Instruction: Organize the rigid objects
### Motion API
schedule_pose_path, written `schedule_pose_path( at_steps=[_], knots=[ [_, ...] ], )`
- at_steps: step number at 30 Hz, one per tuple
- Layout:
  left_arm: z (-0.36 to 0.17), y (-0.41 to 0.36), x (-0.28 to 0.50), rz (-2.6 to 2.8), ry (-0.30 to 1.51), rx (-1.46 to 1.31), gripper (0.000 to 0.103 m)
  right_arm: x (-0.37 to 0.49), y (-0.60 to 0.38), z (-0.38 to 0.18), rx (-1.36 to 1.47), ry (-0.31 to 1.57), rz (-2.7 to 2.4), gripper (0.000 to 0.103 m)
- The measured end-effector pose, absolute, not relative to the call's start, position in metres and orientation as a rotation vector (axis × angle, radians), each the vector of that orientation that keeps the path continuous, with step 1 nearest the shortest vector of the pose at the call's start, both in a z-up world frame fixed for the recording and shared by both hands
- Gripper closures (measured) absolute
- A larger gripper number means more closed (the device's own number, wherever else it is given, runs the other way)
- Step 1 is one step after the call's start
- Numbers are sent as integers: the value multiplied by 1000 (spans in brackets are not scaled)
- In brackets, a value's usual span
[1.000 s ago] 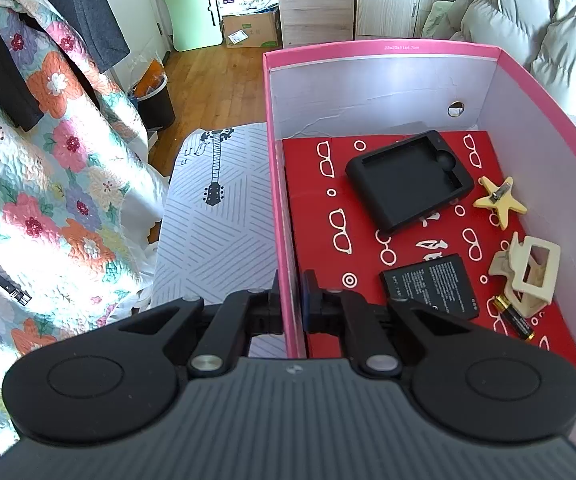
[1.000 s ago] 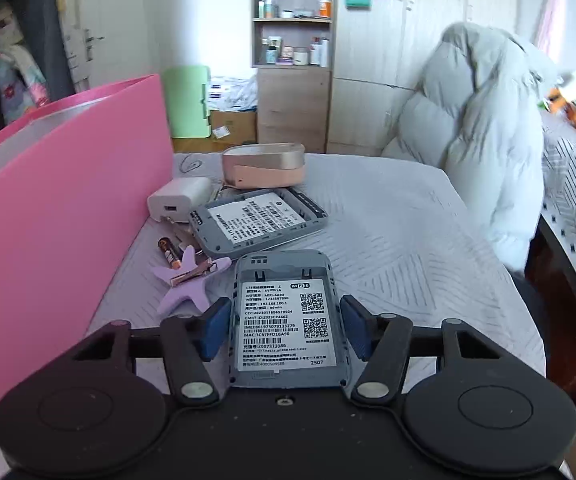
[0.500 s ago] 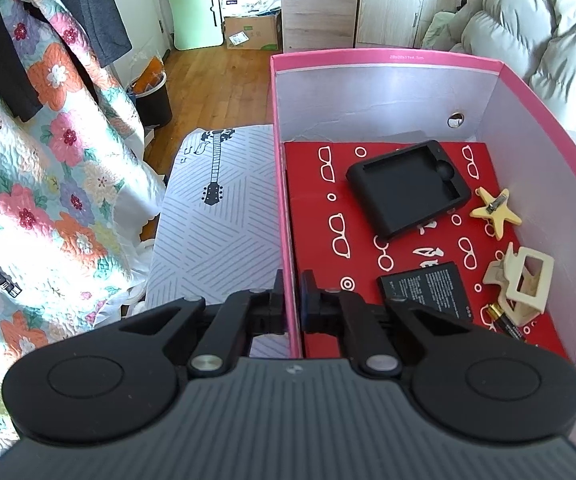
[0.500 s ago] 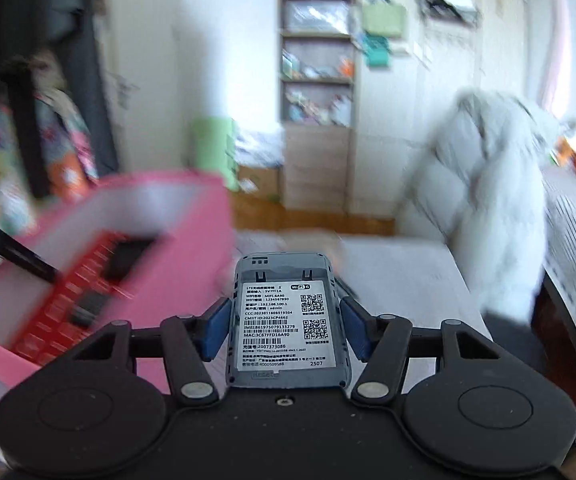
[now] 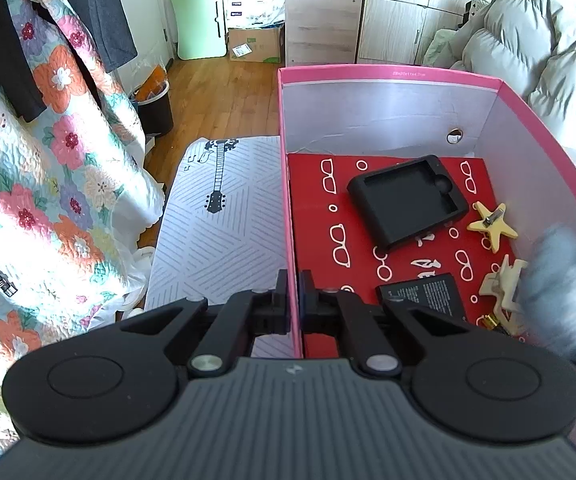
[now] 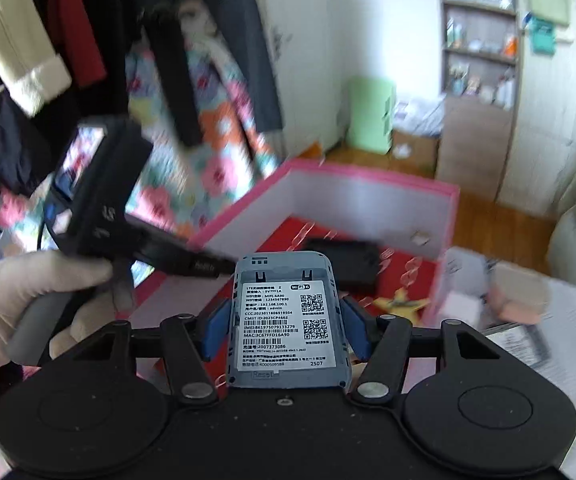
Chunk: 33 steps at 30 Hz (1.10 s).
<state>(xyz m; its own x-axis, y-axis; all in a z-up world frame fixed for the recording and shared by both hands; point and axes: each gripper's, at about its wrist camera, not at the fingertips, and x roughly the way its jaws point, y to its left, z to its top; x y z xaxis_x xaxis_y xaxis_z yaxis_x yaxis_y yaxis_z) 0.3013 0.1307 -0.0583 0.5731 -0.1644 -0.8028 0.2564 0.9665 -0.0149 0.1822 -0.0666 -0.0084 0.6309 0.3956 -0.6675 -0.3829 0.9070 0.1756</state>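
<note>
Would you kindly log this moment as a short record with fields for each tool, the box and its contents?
left tool: shut on the near wall of the pink box
right tool: shut on a grey-blue WiFi router shell, label side up, above the box
box floor: red liner with glasses print
contents: black silicone case, yellow star clip, black battery pack, cream claw clip

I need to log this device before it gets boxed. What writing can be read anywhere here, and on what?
On the white label of the grey router clamped in the right hand-held gripper:
"WiFi 6"
"192.168.100.1"
"admin"
"2507"
Moulded below the label: "Reset"
The label's other lines are too small to trust.
Black battery in the pink box: print too small.
Box rim print: too small.
</note>
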Motion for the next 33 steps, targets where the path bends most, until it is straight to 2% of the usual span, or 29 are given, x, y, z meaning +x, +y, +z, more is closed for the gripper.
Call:
schedule_pose_path(
  at_steps=[4,9,12,16,20,24,33],
  knots=[
    [-58,131,301,-247,929,103,100,202,-58,-23,45,906,471,38],
    [-58,134,301,-251,929,90,100,210,-65,-34,232,946,499,38],
    [-58,133,301,-251,929,92,100,203,-77,-32,355,920,541,35],
    [-58,135,301,-252,929,81,100,173,-94,-19,429,790,544,34],
    [-58,134,302,-252,930,83,100,150,-121,-5,398,670,426,34],
    [-58,135,302,-252,930,86,100,137,-149,-2,275,628,260,34],
    [-58,134,302,-250,933,90,100,146,-177,-52,107,691,36,34]
  ],
)
